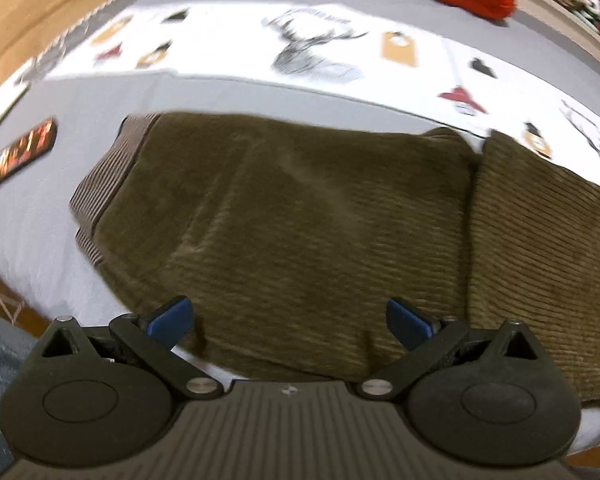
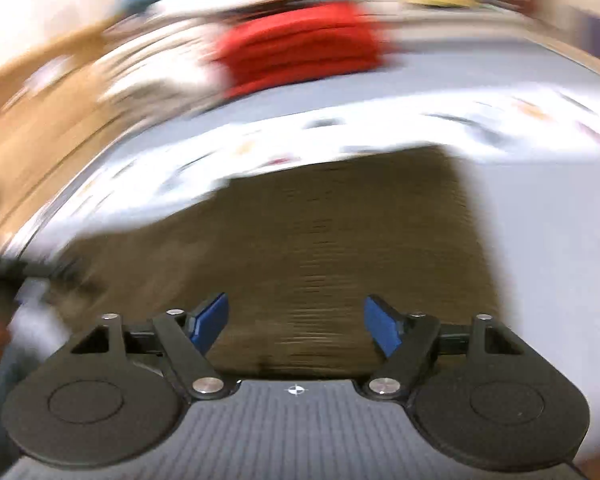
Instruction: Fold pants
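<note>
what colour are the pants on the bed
Olive-brown ribbed corduroy pants, clearest in the left wrist view.

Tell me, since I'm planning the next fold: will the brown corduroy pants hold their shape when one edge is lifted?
Probably not. The pants lie limp in soft folded layers, so a lifted edge would likely droop. The thick ribbed cloth looks grippy, unlikely to slip from the pads.

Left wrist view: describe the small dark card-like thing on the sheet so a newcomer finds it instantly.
Start at the olive corduroy pants spread on the grey bed sheet. Go past their ribbed cuff end to the bare sheet at the far left of the view. There lies a small flat dark rectangle with orange-red print, the only dark, hard-edged item on that plain grey patch.
</note>
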`<state>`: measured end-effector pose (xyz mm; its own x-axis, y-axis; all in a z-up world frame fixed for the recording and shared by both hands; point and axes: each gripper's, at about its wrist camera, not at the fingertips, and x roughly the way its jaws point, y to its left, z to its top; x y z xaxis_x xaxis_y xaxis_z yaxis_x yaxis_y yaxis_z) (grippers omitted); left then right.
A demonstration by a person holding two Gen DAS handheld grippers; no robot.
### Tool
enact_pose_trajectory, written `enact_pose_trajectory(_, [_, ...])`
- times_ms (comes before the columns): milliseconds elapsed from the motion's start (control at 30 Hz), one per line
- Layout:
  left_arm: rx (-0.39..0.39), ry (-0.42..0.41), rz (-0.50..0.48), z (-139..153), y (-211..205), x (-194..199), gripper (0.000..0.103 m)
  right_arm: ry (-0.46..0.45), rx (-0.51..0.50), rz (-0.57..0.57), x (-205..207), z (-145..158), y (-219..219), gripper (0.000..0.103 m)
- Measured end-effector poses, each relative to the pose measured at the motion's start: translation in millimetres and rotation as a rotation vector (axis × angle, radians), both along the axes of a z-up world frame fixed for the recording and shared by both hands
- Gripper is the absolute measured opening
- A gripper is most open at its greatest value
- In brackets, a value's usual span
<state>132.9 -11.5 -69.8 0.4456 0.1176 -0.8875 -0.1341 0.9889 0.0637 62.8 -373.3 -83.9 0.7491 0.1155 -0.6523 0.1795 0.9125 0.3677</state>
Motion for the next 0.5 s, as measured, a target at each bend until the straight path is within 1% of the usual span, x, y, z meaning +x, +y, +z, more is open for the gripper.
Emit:
enact_pose_trajectory(67, [-0.004,-0.012,-0.031,1,-13,-1,0.103,0.006,0.106,-0.189,-11,-12,-30,0.079])
enact_pose_trajectory(133, [-0.016,-0.025,-0.052,1,-23,-3,0.103,0.020,0.187,-0.320,-17,-26,-48,0.081])
enact_pose_trajectory(167, [-0.022,-0.028,-0.059,0,-26,-5,0.103,0.035,0.228,-0.357,-19,-35,-56,0.082])
enact_pose_trajectory(267, [-0.042,-0.028,-0.082,-6,-38,-7,0.103,0.065,0.293,-0.356,-20,-59,-67,0.082])
enact_pose_trajectory(333, [-0.036,-0.039,-0.099,-11,-45,-8,0.103,0.087,0.332,-0.348,-14,-71,-67,0.082])
enact_pose_trajectory(433, [0.000,-0.045,-0.120,-21,-58,-8,0.103,0.072,0.319,-0.321,-5,-70,-63,0.088])
enact_pose_trajectory(500, [0.029,-0.031,-0.135,-31,-65,-7,0.103,0.071,0.305,-0.315,-2,-71,-61,0.091])
